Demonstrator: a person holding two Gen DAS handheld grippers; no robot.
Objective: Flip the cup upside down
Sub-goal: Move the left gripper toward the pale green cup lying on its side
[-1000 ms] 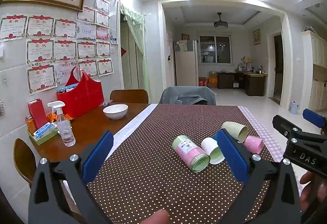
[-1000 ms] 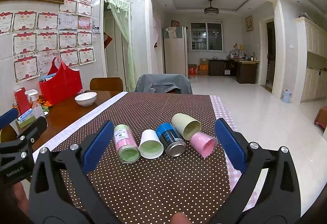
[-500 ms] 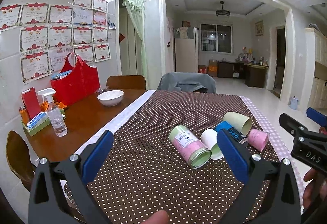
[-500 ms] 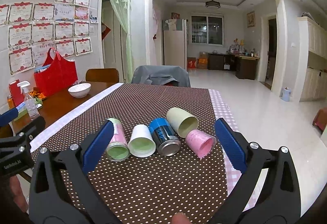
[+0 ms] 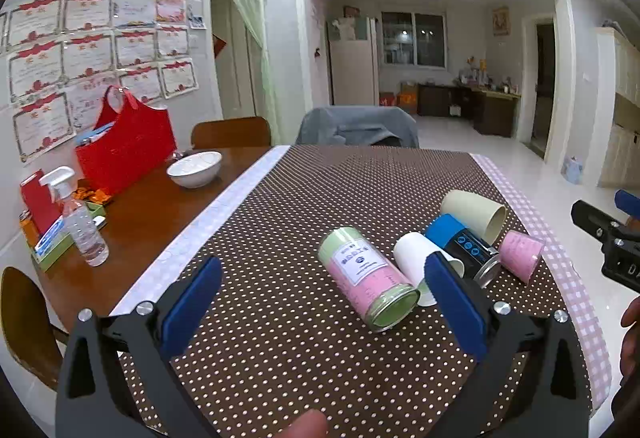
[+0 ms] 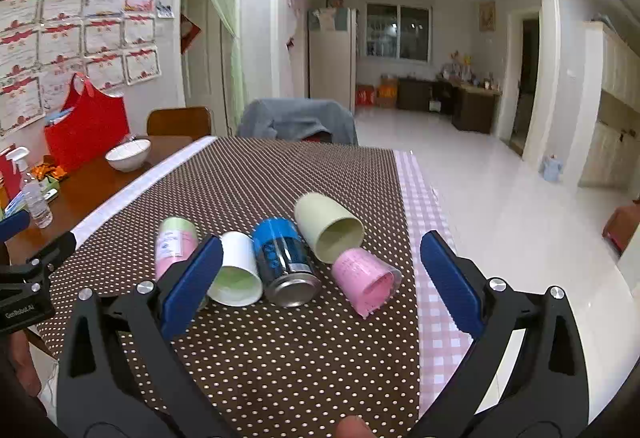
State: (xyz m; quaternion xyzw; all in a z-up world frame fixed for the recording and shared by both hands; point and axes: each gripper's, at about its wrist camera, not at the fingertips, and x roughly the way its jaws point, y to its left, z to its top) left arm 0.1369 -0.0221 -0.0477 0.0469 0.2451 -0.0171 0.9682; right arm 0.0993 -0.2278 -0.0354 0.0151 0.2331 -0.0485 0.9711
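Several cups and cans lie on their sides on the brown dotted tablecloth (image 6: 256, 350): a pink-green can (image 5: 366, 272), a white cup (image 6: 237, 270), a blue-black can (image 6: 282, 258), a pale green cup (image 6: 329, 226) and a pink cup (image 6: 366, 280). My right gripper (image 6: 320, 278) is open and empty, just in front of the row, its fingers either side of the white cup, blue can and pink cup. My left gripper (image 5: 324, 302) is open and empty, the pink-green can near its right finger (image 5: 456, 298).
A white bowl (image 5: 194, 168), red bag (image 5: 126, 148) and spray bottle (image 5: 80, 218) stand on the bare wood at left. A grey-draped chair (image 5: 358, 126) is at the far end. The table's right edge (image 6: 432, 278) drops to the tiled floor.
Both grippers have moved forward and lower toward the row of cups and cans, which now look larger and closer. Both stay open. The cups and cans have not moved.
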